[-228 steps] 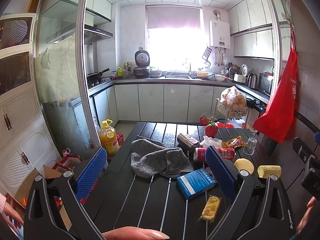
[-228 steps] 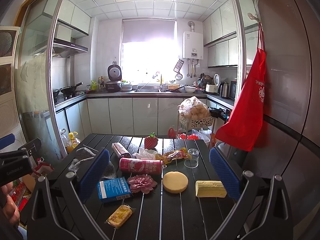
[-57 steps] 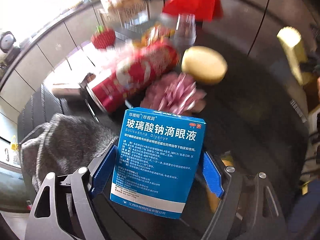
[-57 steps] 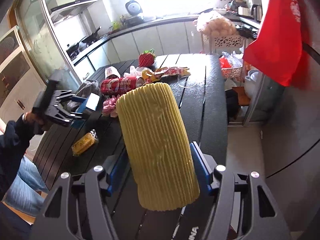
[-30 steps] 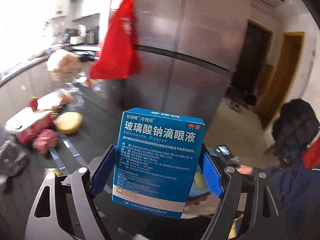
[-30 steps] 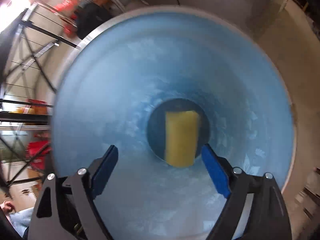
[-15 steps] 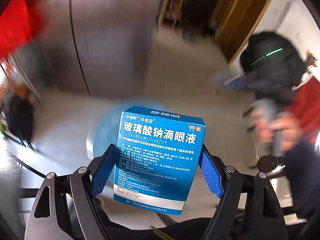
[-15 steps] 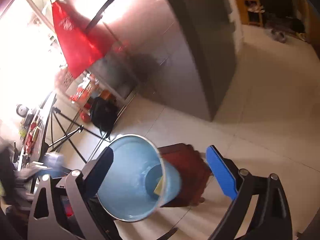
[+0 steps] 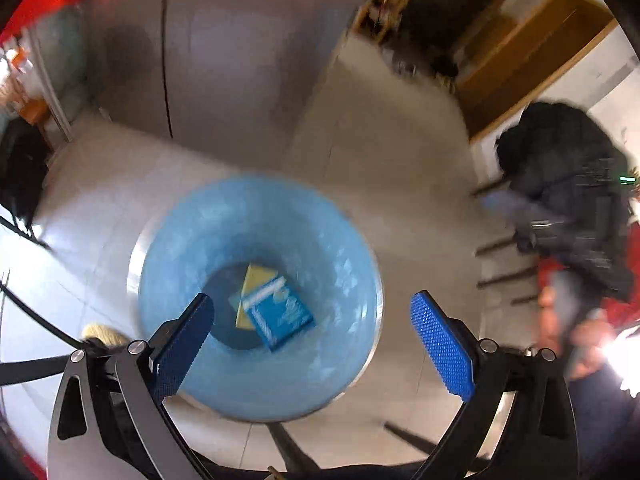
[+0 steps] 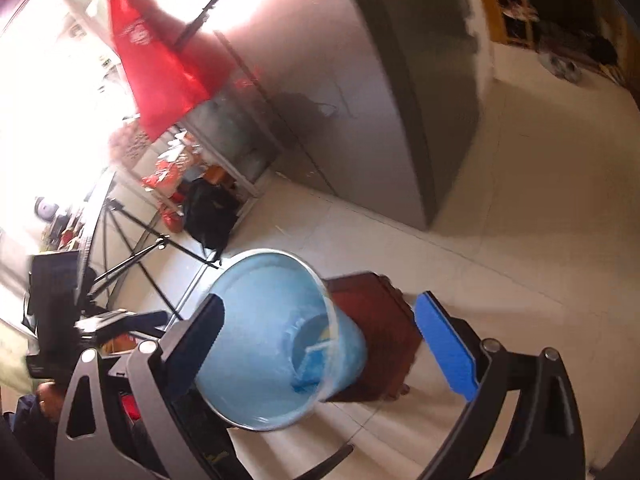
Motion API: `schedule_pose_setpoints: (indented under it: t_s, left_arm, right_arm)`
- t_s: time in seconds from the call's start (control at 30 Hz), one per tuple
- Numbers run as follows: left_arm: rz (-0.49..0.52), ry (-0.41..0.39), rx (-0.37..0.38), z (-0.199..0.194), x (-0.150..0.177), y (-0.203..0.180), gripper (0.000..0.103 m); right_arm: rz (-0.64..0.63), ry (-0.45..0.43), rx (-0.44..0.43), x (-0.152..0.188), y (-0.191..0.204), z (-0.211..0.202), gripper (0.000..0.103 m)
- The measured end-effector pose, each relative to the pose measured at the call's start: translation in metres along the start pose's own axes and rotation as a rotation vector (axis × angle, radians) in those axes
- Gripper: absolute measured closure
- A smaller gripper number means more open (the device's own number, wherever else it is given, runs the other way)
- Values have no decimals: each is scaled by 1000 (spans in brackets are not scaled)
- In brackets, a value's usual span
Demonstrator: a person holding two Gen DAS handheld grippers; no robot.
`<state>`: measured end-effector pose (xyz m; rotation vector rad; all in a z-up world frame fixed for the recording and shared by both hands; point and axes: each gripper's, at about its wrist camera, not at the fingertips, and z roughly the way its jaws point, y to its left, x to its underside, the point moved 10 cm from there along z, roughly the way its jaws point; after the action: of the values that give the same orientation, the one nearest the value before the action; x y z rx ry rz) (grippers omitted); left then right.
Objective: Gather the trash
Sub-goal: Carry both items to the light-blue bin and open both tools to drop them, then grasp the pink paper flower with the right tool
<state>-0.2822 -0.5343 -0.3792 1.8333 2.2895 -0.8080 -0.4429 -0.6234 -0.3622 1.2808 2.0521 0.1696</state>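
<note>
A light blue bin [image 9: 260,376] stands on the floor directly below my left gripper [image 9: 311,299]. Its jaws are opening, wide apart, with nothing between them. At the bin's bottom lies the blue medicine box [image 9: 280,316], partly on top of the yellow sponge [image 9: 256,280]. In the right wrist view the same bin [image 10: 256,320] stands beside a red-brown stool [image 10: 380,320], with the blue box [image 10: 310,364] showing inside. My right gripper [image 10: 320,299] hovers higher up and off to the side of the bin, open and empty.
A steel fridge [image 10: 360,80] and a hanging red apron [image 10: 160,72] stand behind the bin. Tripod legs [image 10: 152,248] and a black bag [image 10: 208,216] are to its left. A person in a dark jacket [image 9: 568,184] is at the right, by a wooden doorway [image 9: 540,48].
My left gripper came down over the bin, opened and let go of the blue box, which now lies in the bin. My right gripper rose away from the bin, empty.
</note>
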Motion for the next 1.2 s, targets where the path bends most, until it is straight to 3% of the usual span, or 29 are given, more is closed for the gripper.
schedule_pose_setpoints:
  t_s: [0.07, 0.17, 0.23, 0.27, 0.33, 0.47, 0.57, 0.63, 0.73, 0.9, 1.2]
  left_arm:
    - [5, -98, -13, -57, -8, 0, 8]
    - [-41, -245, -69, -152, -7, 21, 8]
    - [-94, -316, -130, -206, 5, 49, 8]
    - [-143, -348, -201, -239, 18, 77, 8]
    - [-269, -370, -357, -288, 52, 139, 8]
    - [-559, -365, -576, -356, 141, 247, 8]
    - [-694, -383, -644, -397, 189, 290, 8]
    - [-753, -385, -681, -412, 211, 309, 8]
    - [-790, -382, -712, -428, 233, 332, 8]
    - [-810, -385, -690, -435, 242, 358, 8]
    - [-807, -368, -669, -420, 241, 382, 8]
  right_arm:
    - [-73, -8, -23, -17, 30, 0, 6]
    - [-260, -14, -77, -43, 110, 3, 4]
    - [-410, -5, -157, -53, 184, 8, 3]
    - [-510, 6, -205, -55, 235, 13, 3]
    - [-654, 15, -266, -53, 311, 24, 3]
    - [-910, 86, -355, -26, 475, 73, 3]
    - [-1074, 171, -357, 5, 576, 126, 3]
    - [-1132, 221, -343, 22, 620, 156, 3]
    - [-1200, 309, -280, 46, 671, 212, 3]
    - [-1235, 418, -182, 61, 696, 282, 3]
    - [-1231, 515, -141, 70, 707, 332, 3]
